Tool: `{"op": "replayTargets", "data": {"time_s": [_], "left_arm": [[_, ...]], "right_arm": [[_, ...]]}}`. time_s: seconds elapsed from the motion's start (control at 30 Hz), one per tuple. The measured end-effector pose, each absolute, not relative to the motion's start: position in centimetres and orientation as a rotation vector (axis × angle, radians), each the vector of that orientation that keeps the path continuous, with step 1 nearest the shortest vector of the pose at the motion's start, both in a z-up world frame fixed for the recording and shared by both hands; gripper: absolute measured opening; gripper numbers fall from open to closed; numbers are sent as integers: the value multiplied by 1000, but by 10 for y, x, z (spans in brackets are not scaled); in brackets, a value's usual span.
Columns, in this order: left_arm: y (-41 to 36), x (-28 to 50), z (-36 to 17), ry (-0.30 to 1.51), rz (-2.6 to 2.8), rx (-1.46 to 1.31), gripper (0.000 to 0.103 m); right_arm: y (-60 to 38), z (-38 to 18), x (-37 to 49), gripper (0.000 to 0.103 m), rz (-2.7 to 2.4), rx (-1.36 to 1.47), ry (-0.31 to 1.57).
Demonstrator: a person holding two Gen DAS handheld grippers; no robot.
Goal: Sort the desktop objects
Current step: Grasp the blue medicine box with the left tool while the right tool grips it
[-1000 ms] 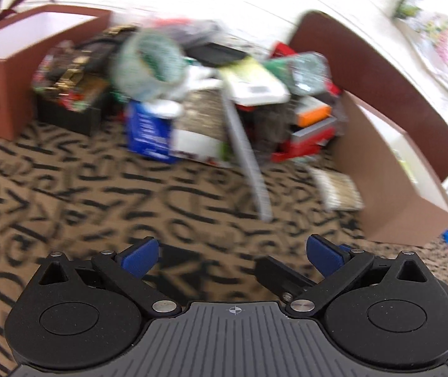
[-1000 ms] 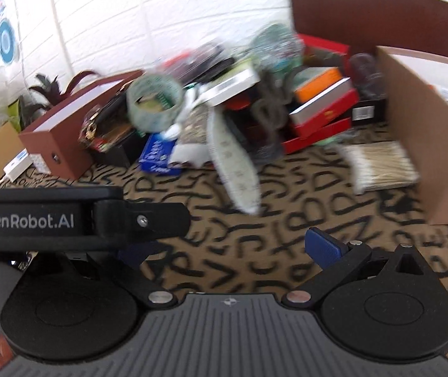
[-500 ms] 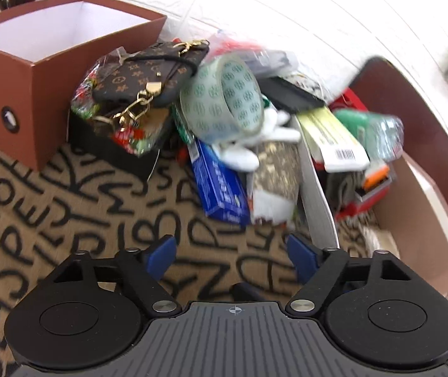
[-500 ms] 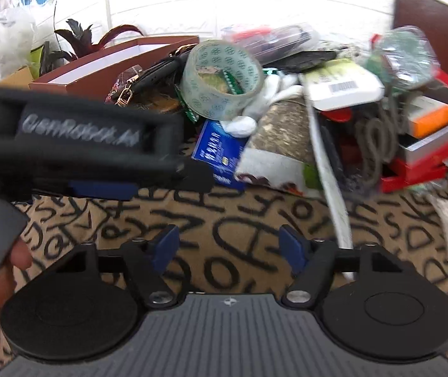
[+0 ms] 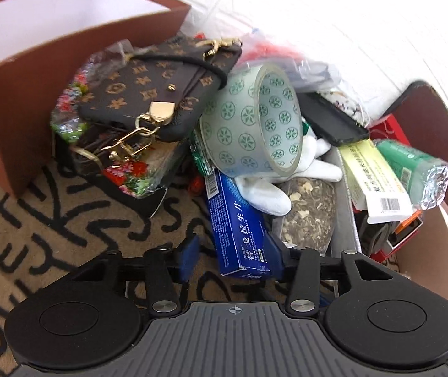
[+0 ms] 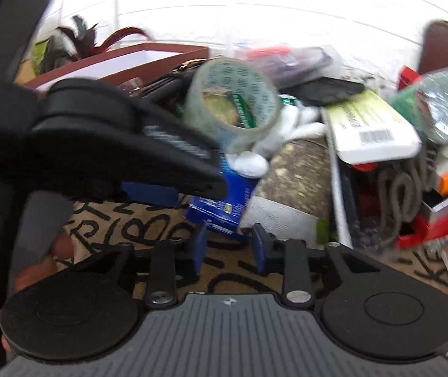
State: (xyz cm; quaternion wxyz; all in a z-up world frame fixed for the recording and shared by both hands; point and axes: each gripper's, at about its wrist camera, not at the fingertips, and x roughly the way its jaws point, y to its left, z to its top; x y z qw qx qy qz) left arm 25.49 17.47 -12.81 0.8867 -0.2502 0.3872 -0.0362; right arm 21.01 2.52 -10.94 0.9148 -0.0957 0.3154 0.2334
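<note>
left wrist view: left tongs (image 5: 235, 259) spread around blue box (image 5: 239, 223) at the pile's near edge on the lettered worktop (image 5: 51, 220), right tongs (image 6: 228, 248) parted, empty; next, likely closing and lifting.

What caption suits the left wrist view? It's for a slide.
Open left claw straddles a blue box below the tape roll.

My pile: a blue box (image 5: 239, 229) lies flat on the patterned cloth, a tape roll (image 5: 252, 125) tilted on its far end, beside a monogrammed brown pouch (image 5: 158, 91).
</note>
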Motion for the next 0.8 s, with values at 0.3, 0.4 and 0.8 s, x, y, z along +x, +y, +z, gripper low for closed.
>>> {"op": "replayTargets", "data": {"time_s": [0.3, 0.4, 0.8], "left_arm": [[177, 278, -137, 858, -100, -456, 52], [181, 284, -141, 864, -107, -481, 48], [179, 251, -133, 878, -140, -424, 33]], "right_arm": [[55, -123, 226, 52, 489, -292, 628], [53, -128, 236, 64, 496, -269, 644], [43, -128, 234, 66, 555, -160, 741]]}}
